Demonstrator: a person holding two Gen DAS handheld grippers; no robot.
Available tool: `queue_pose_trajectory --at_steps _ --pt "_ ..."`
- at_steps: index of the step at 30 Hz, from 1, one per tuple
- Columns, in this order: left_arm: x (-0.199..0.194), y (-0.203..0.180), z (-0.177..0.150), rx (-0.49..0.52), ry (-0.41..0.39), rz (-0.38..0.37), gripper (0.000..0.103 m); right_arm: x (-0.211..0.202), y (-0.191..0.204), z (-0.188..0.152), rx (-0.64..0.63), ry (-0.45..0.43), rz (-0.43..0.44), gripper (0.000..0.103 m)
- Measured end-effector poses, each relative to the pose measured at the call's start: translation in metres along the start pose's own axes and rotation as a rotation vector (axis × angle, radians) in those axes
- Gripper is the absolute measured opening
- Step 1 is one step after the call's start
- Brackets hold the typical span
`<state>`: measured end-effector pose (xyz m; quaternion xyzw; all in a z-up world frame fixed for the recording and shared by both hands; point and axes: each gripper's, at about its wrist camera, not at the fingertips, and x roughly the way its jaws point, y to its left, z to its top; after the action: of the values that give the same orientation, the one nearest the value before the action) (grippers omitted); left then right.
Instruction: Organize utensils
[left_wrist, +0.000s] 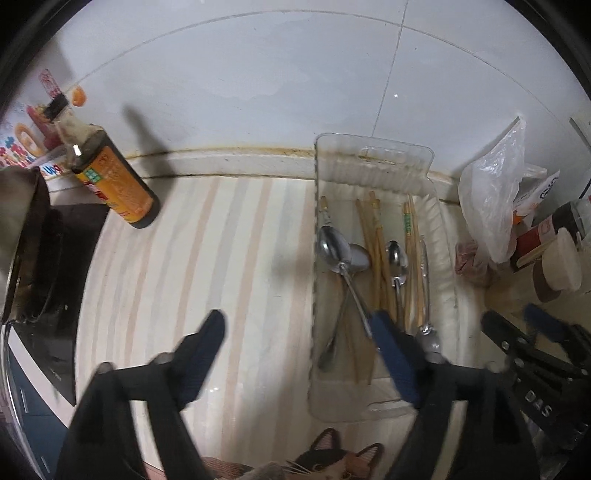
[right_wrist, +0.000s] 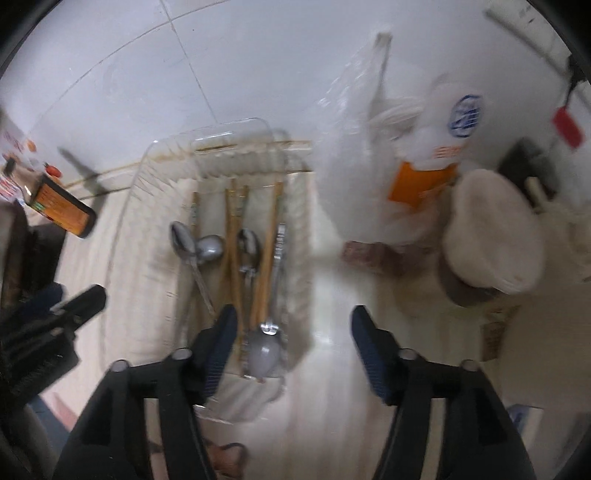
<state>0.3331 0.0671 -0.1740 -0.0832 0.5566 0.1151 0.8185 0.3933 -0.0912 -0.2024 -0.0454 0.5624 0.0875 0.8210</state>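
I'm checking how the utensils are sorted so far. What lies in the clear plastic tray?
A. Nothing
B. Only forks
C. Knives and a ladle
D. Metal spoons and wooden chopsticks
D: the clear plastic tray holds several shiny metal spoons lying among the light wooden chopsticks.

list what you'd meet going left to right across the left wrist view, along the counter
stove → sauce bottle → clear utensil tray with spoons and chopsticks → plastic bag → lidded tub
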Motion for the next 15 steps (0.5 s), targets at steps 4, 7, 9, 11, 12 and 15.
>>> queue_pose_trajectory --at_steps 4,7,9,11,12,15 --pt "-0.009 0.008 -0.015 -0.001 -0.035 0.025 0.103 -0.012 -0.006 -0.018 -0.009 -0.042 -0.067 0.095" --pt "-0.018 0.010 -0.023 0.012 -0.065 0.046 0.103 -0.021 -0.008 -0.030 0.003 -0.061 -0.087 0.102" --pt "-0.028 0.012 -0.030 0.014 -0.082 0.048 0.103 -0.031 -0.009 -0.039 0.004 -0.080 -0.102 0.103" --pt "-0.038 0.013 -0.037 0.013 -0.097 0.044 0.103 -0.040 -0.010 -0.047 0.008 -0.095 -0.109 0.103" --pt "-0.044 0.015 -0.041 0.014 -0.107 0.046 0.103 -0.046 -0.010 -0.050 0.010 -0.105 -0.112 0.103" --pt "-0.062 0.018 -0.051 0.015 -0.136 0.037 0.103 -0.070 -0.010 -0.065 0.014 -0.141 -0.116 0.103"
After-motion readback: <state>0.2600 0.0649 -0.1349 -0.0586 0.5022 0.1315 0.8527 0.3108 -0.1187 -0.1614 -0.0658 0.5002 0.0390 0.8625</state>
